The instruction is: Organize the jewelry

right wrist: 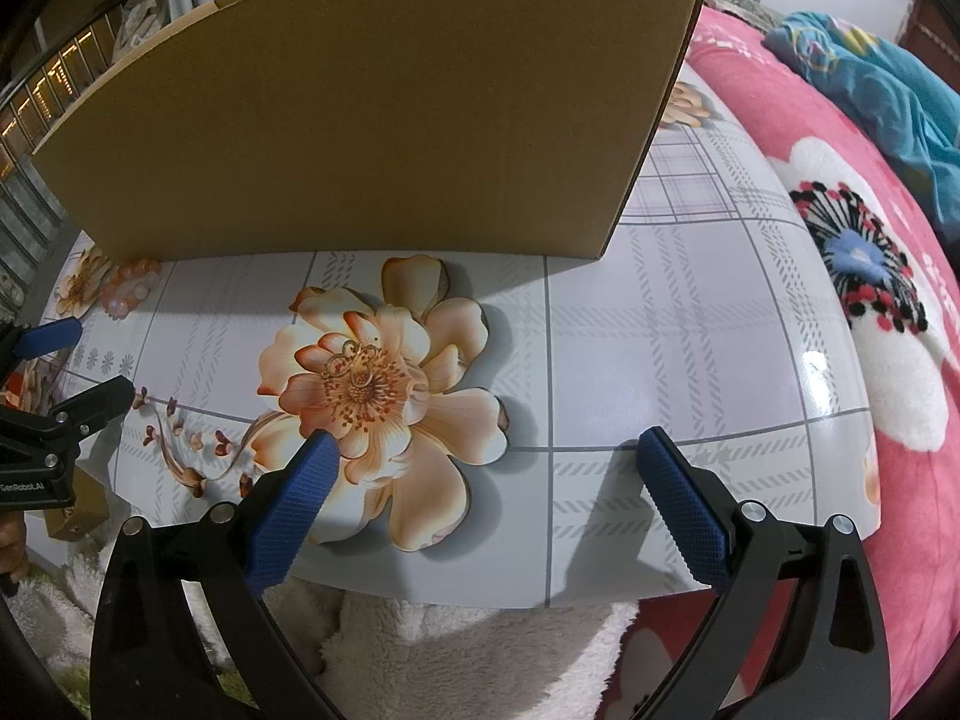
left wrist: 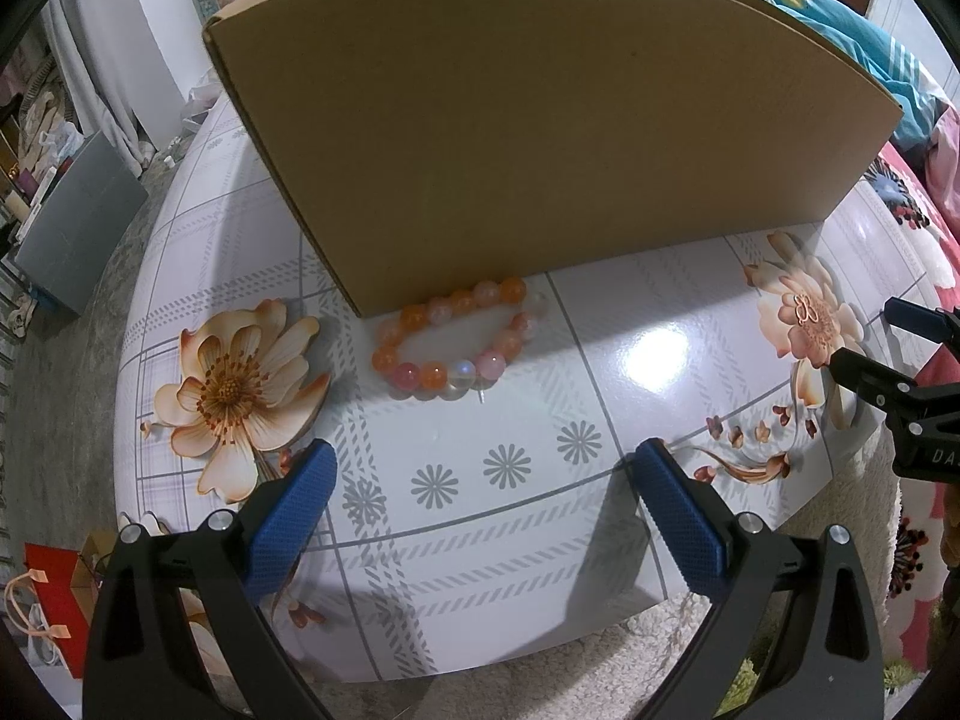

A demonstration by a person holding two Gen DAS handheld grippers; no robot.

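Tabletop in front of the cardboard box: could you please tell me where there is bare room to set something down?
Free: the tabletop between the beaded bracelet and the small gold butterfly piece, and the stretch right of that piece towards the pink blanket. Crowded: the strip along the cardboard box, where the bracelet sits against its wall.

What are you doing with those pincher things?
Someone is tidying jewelry with two grippers. Both the left gripper and right gripper are open and hold nothing. A bead bracelet lies on the table against a cardboard box, and a small gold brooch lies on a printed flower.
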